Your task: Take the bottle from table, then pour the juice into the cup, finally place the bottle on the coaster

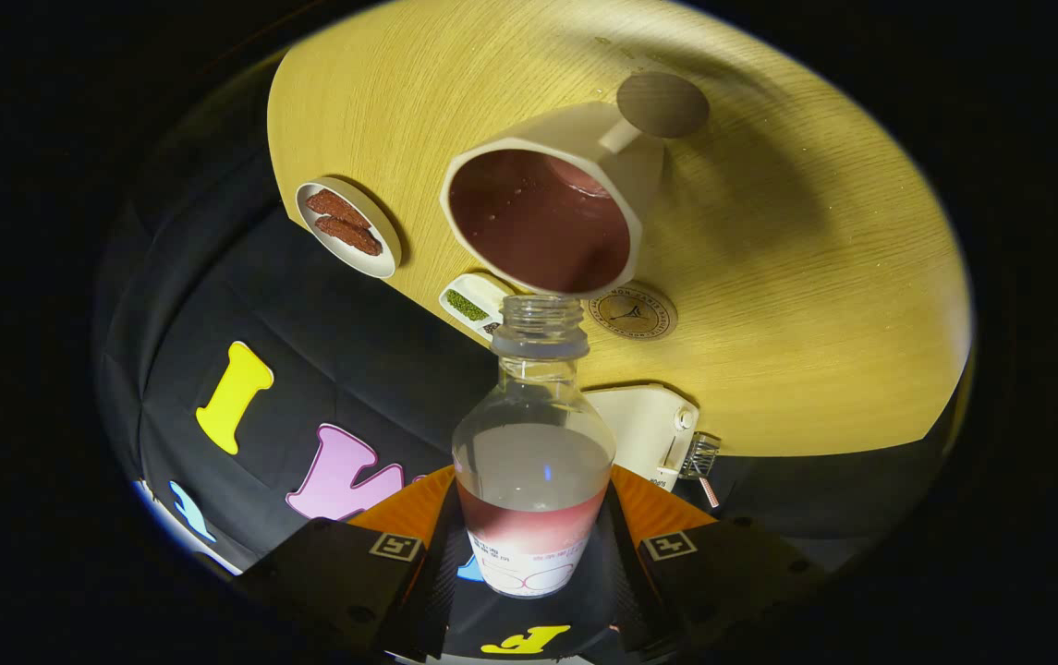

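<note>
We see tongs (pixel 533 554) clamped on bottle (pixel 533 453), both fingers pressing its lower body. Bottle uncapped, mouth at rim of cup (pixel 542 217). Cup holds dark red juice. Coaster (pixel 632 312) just beyond bottle mouth on wooden surface (pixel 815 277). Small plate (pixel 348 226) beside cup.

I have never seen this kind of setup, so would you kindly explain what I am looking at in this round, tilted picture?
A person carries a hand-held two-finger gripper, and the camera rides on it, looking forward along the fingers. They are shut on a clear bottle, uncapped, with a little red juice left. It is tipped, so the wooden table looks slanted. Just beyond the bottle's mouth stands a white cup holding dark red juice. Near it lie a round printed coaster, a small dish of reddish pieces and a smaller dish holding something green.
</note>
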